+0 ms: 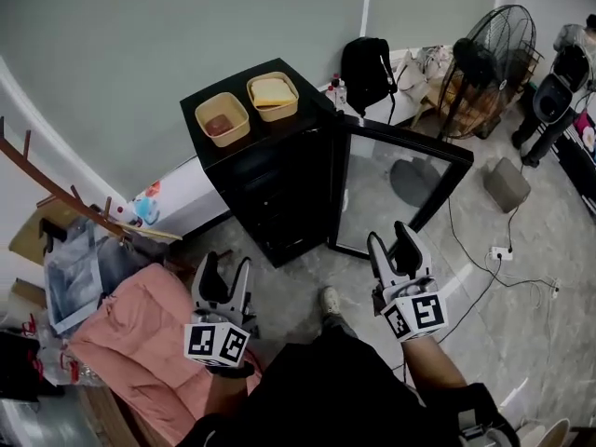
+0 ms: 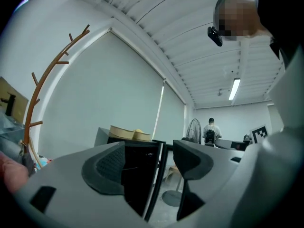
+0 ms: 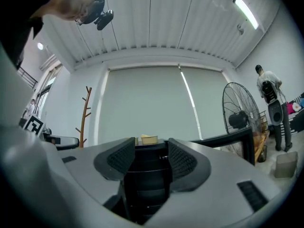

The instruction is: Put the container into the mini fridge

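You stood on a pale tiled floor, with a standing fan by the far wall. The black mini fridge faced you, its glass door open. On its top sat one yellow container and a second container. Your left gripper and right gripper had their fingers apart and empty. You looked mid-approach. Next, one gripper needed to reach up and close on a container's rim.

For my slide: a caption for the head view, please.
Left gripper and right gripper, open, face the open mini fridge; two containers on top.
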A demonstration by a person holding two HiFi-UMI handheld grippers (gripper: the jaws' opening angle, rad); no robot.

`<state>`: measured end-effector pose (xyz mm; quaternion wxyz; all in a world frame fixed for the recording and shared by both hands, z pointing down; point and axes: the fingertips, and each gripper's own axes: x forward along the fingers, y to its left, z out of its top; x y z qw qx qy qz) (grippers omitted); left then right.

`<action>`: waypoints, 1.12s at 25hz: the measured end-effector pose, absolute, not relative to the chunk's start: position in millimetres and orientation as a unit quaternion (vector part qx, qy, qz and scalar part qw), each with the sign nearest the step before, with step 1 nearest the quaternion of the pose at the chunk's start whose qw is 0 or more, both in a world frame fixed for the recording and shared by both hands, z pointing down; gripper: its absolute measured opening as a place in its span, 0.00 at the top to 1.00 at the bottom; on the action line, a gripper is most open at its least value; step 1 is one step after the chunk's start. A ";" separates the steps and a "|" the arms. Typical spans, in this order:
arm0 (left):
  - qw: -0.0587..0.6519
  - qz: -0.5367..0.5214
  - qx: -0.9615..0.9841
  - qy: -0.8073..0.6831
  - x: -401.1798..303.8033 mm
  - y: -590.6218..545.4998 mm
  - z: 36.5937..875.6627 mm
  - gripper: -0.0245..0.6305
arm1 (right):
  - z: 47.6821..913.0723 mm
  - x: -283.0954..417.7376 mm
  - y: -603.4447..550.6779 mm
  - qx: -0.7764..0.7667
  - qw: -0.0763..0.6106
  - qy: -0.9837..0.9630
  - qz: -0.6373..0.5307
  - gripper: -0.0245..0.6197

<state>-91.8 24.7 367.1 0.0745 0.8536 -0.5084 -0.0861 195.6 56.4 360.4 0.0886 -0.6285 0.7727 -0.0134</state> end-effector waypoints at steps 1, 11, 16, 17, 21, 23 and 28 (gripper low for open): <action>0.072 -0.086 0.849 -0.516 -95.3 15.0 364.6 0.48 | 357.6 193.2 40.9 -0.623 0.092 0.777 -0.010 0.60; 0.048 -0.067 0.829 -0.553 -97.6 -68.5 349.9 0.48 | 354.5 190.7 -89.4 -0.580 0.131 0.803 -0.038 0.64; 0.046 -0.047 0.822 -0.566 -95.1 -99.4 350.9 0.48 | 353.7 183.2 -123.6 -0.552 0.145 0.819 -0.058 0.67; 0.045 -0.042 0.824 -0.564 -91.6 -106.5 352.2 0.48 | 354.0 182.9 -128.8 -0.546 0.145 0.822 -0.064 0.67; 0.020 0.003 0.846 -0.532 -68.8 -135.3 359.4 0.48 | 353.8 183.4 -143.7 -0.526 0.129 0.838 -0.066 0.67; 0.008 0.036 0.867 -0.497 -57.0 -145.0 360.8 0.48 | 356.3 180.9 -149.1 -0.520 0.119 0.843 -0.065 0.67; -0.053 0.111 0.893 -0.433 -46.6 -171.2 349.4 0.48 | 358.9 170.1 -160.1 -0.512 0.124 0.846 -0.087 0.68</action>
